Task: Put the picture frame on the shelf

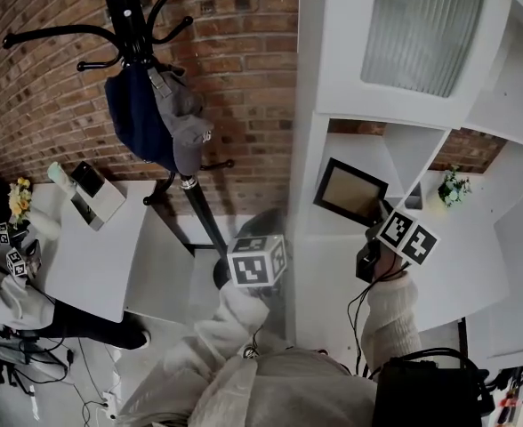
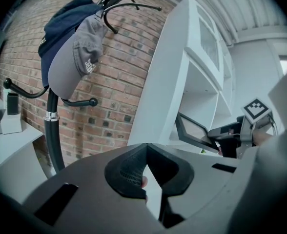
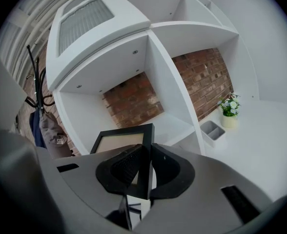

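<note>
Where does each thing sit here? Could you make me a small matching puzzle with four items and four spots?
Things:
1. picture frame
2. grey cap
3. pot of white flowers
4. white box

Places:
A. hanging on the coat stand
B. on the low white table at the left
C. clamped between the jaws of the right gripper
D. standing on the shelf ledge

Pairs: 1-C, 2-A, 3-D, 4-B
</note>
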